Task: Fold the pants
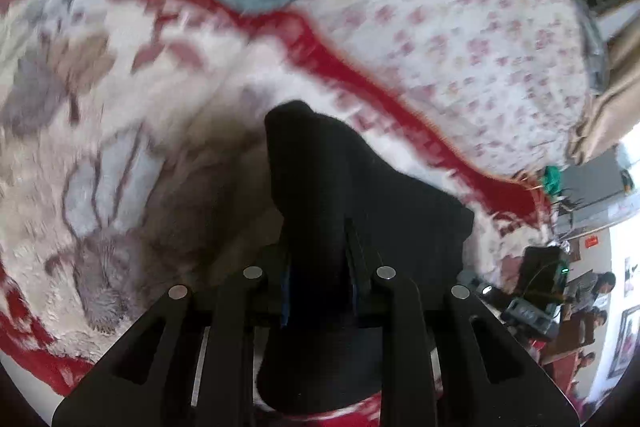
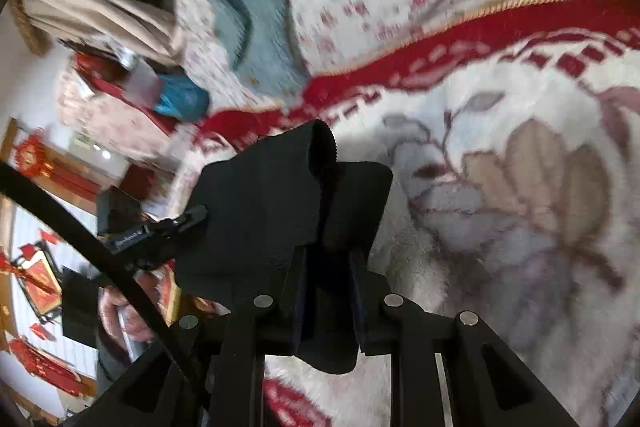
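Black fabric of the pants (image 1: 360, 195) fills the centre of both views, lifted off the plush blanket (image 1: 120, 107). The left gripper (image 1: 320, 267) and the right gripper (image 2: 326, 279) each have their jaws nearly closed, pinching a bunch of cloth. No finished fold shows, so the task looks early: most folding remains. Only the right wrist view shows a ribbed hem (image 2: 320, 143) and, at lower left, a hand (image 2: 120, 311); only the left shows seated people at lower right.

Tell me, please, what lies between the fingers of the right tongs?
A bunched fold of the black pants sits clamped in the right tongs, shown in the right wrist view.
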{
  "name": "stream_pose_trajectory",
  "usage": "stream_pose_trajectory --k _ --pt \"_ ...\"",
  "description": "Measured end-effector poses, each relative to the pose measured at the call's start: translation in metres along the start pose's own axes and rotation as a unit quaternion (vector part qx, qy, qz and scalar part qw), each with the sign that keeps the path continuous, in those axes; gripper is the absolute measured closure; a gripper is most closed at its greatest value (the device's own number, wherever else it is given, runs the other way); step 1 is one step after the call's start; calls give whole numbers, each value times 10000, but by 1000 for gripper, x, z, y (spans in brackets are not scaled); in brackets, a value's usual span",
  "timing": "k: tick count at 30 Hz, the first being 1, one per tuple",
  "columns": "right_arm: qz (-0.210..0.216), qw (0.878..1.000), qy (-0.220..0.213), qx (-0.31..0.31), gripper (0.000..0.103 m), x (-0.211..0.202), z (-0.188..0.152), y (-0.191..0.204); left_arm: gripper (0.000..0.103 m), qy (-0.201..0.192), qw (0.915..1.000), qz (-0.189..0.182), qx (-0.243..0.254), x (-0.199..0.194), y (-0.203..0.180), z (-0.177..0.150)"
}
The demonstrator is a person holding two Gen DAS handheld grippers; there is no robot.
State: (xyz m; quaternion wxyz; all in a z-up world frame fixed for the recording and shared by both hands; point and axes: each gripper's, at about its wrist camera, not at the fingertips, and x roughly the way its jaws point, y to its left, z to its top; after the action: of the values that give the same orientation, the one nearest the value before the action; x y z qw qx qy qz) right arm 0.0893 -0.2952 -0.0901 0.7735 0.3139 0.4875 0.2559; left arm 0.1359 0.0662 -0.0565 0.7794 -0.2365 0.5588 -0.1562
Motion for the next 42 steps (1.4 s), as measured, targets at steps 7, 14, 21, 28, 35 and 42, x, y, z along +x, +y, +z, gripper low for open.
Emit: stream_pose_trajectory --k 7,14,21,28,35,42 --pt "-132 9994 -235 233 63 -3 -7 -4 51 -11 9979 -199 -608 2 22 -1" --pt "-1094 9903 -466 -724 57 -60 -9 59 50 -1569 9803 924 765 -78 -32 -52" --pt "-1469 9649 -541 -2111 54 -53 -44 116 50 -1793 9634 1764 932 -53 -54 -94" --pt "-2022 9282 -784 -3024 54 -25 -67 108 50 -2068 9439 2335 1088 -48 -66 -102" --pt "-2161 9132 -939 -3323 54 -21 -77 115 50 -2312 9339 2486 1122 -56 -68 -109" --pt "-2193 9108 -1022 -3345 54 -22 -78 117 50 -2372 9286 2583 1212 -57 -73 -113"
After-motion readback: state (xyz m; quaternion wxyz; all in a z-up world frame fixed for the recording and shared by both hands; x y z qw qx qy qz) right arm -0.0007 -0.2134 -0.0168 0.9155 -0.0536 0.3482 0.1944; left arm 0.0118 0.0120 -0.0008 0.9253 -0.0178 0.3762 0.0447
